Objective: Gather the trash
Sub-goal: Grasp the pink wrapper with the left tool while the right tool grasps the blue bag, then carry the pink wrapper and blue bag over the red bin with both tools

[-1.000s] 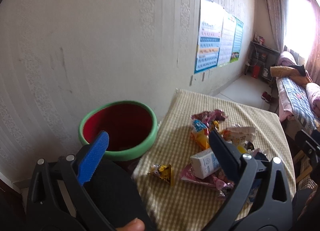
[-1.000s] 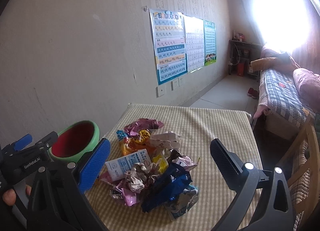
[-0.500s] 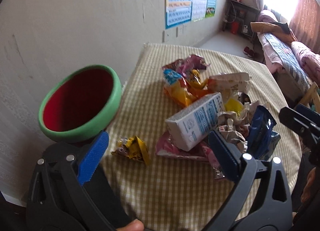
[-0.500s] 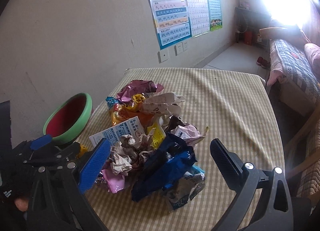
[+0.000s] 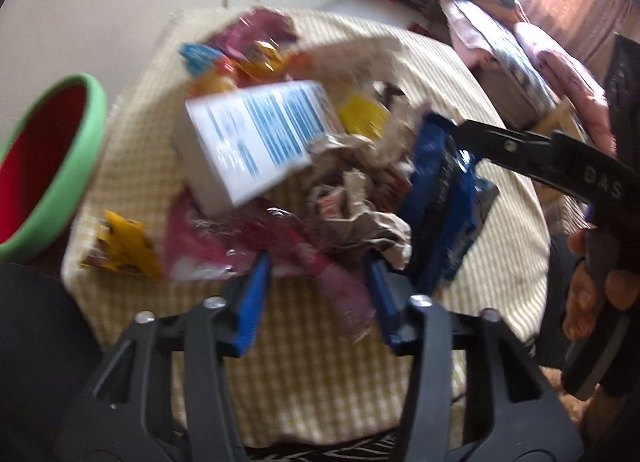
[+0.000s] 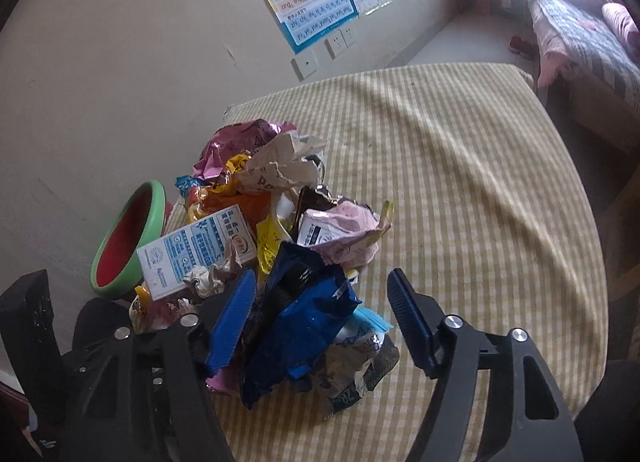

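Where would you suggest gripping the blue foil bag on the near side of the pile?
Grip the blue foil bag across its raised, crumpled middle ridge, coming down from the near side. It stands proud of the other wrappers, and the closing right gripper already straddles it.

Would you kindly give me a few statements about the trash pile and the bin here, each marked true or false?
1. The white carton with blue print lies in the trash pile on the checked tablecloth. True.
2. The bin has a blue rim and a yellow inside. False: its rim is green and its inside is red.
3. The dark blue wrapper lies between the fingers of the right tool, whose jaws are closing. True.
4. The left tool already holds the white carton. False: a pink wrapper lies between its closing jaws, and the carton sits farther off.
5. The small yellow wrapper is inside the bin. False: it lies on the tablecloth, beside the pile.
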Available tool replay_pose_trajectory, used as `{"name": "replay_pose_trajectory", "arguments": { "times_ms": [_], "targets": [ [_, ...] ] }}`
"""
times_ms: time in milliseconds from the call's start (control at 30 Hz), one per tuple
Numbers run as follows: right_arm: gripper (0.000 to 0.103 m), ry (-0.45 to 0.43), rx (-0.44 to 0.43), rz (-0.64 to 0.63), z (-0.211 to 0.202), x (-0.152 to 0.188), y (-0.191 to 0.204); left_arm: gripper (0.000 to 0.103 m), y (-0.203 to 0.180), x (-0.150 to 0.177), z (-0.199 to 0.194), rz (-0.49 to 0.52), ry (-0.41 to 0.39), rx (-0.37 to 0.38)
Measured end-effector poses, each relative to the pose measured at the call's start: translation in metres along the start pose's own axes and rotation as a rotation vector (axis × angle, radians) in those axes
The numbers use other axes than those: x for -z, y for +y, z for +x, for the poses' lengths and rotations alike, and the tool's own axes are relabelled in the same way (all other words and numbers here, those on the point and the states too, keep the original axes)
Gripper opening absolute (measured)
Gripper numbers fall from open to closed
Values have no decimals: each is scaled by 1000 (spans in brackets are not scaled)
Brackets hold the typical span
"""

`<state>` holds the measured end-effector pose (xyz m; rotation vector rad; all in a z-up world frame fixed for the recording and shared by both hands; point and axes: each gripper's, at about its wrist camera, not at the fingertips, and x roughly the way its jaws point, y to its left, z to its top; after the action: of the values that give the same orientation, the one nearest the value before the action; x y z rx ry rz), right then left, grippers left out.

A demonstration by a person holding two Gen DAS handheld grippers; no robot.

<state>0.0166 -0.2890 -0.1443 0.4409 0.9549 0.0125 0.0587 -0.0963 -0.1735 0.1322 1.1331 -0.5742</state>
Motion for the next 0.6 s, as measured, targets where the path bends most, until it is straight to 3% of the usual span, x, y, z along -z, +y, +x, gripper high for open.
{"name": "replay_pose_trajectory", "arguments": {
  "times_ms": [167, 200, 267, 400, 600],
  "targets": [
    [62, 55, -38, -7, 15, 6, 5, 19, 2, 5, 1, -28, 18, 34],
    [52, 63, -37, -6, 17, 6, 5, 14, 4, 5, 1, -39, 17, 42],
    [43, 67, -48, 8, 17, 8, 1, 10, 8, 7, -1, -59, 12, 62],
    [32, 13, -80, 9, 3, 4, 1, 6, 14, 4, -13, -89, -39, 74],
    [31, -94, -92, -11, -27, -5, 10, 3, 20, 0, -42, -98, -141, 63]
  ]
}}
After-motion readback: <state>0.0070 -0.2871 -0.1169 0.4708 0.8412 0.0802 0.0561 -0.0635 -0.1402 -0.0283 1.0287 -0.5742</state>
